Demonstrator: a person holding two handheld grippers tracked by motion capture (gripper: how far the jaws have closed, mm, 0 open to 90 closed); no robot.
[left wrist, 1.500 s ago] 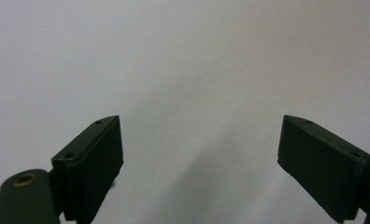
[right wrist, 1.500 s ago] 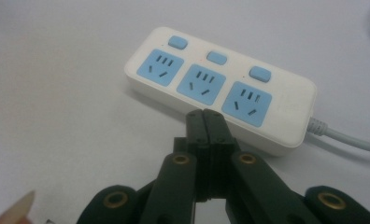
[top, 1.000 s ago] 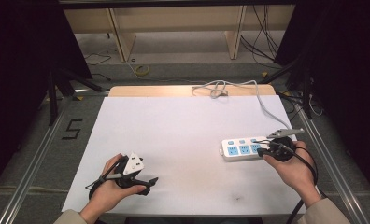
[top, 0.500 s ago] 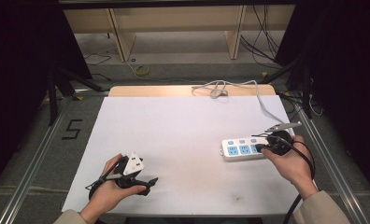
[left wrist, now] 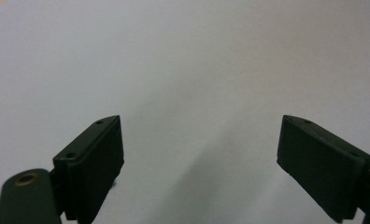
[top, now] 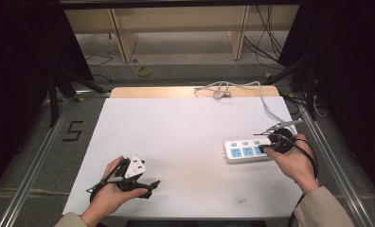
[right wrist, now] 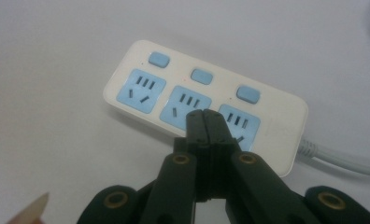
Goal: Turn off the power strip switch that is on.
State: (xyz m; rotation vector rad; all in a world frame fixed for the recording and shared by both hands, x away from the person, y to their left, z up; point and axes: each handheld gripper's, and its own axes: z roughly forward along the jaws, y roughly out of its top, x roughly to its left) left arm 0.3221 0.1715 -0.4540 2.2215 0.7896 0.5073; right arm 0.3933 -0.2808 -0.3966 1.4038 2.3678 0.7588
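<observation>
Right gripper (right wrist: 205, 114) is clenched empty over the power strip (right wrist: 206, 102); left gripper (left wrist: 199, 154) rests released on the white sheet (top: 185, 137)

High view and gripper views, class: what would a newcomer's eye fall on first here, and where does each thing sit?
The white power strip with blue sockets lies at the table's right side, its cable running off to the far edge. The right gripper, jaws shut, is over its sockets. The left gripper sits near the front left, jaws wide open over bare white surface.

A white three-socket power strip with blue faces (top: 246, 151) lies on the white-covered bench (top: 185, 137), its grey cable (top: 266, 101) coiled at the far edge.
</observation>
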